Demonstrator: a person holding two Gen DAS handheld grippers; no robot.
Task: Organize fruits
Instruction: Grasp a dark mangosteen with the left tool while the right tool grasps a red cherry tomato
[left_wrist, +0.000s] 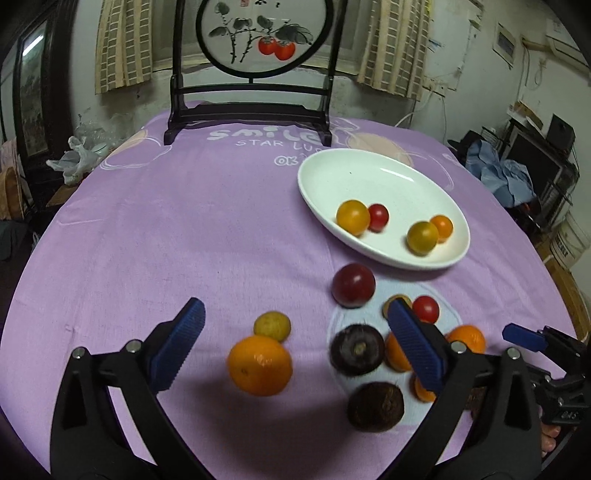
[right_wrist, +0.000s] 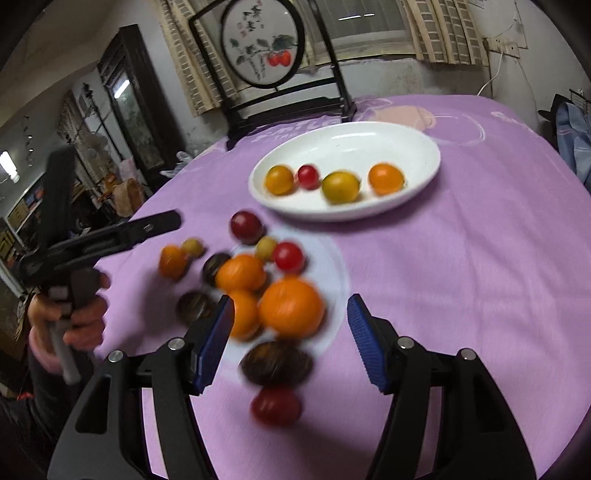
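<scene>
A white oval plate on the purple tablecloth holds several small yellow, orange and red fruits. More fruits lie loose in front of it. My left gripper is open above an orange and a small yellow fruit, with dark round fruits to its right. My right gripper is open above a large orange, with a dark fruit and a red fruit below it. The right gripper's tip also shows in the left wrist view.
A black wooden stand with a round painted screen stands at the table's far edge. The left gripper and the hand holding it show at the left of the right wrist view. Clutter and furniture surround the table.
</scene>
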